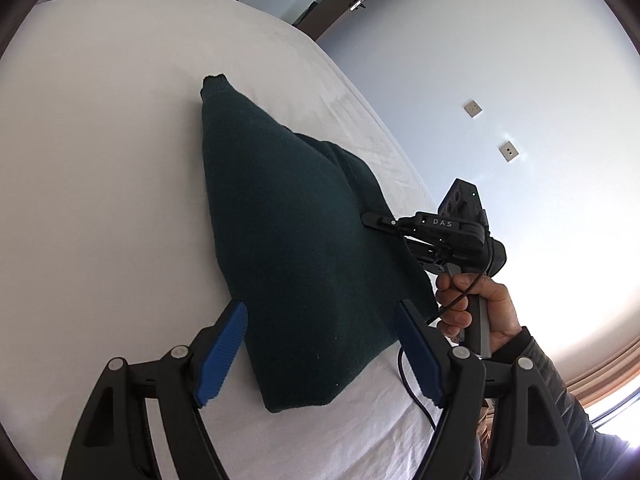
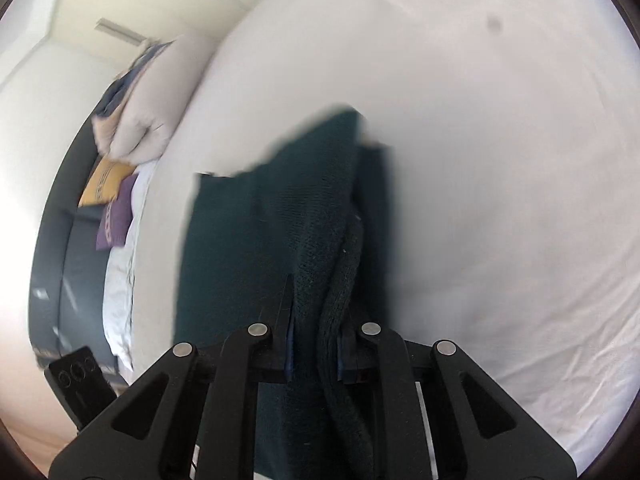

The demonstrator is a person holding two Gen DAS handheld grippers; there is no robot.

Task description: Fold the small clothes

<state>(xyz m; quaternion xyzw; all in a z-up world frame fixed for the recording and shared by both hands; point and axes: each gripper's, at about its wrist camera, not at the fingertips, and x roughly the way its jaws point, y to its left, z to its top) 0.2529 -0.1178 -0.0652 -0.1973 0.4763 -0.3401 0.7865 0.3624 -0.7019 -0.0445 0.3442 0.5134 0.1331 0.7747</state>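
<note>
Dark green sweater (image 1: 304, 248), partly folded, near bed (image 1: 100, 160) right edge: right gripper (image 2: 314, 344) pinched on its bunched edge, left gripper (image 1: 320, 348) wide apart and empty above its near corner; final folds judged outstanding.

The sweater (image 1: 304, 248) is matt, coarse dark-green knit. The bed sheet (image 1: 100, 160) is smooth white cloth, lightly creased. The left gripper (image 1: 320, 352) has matt black plastic arms and ribbed blue pads (image 1: 222, 354).
</note>
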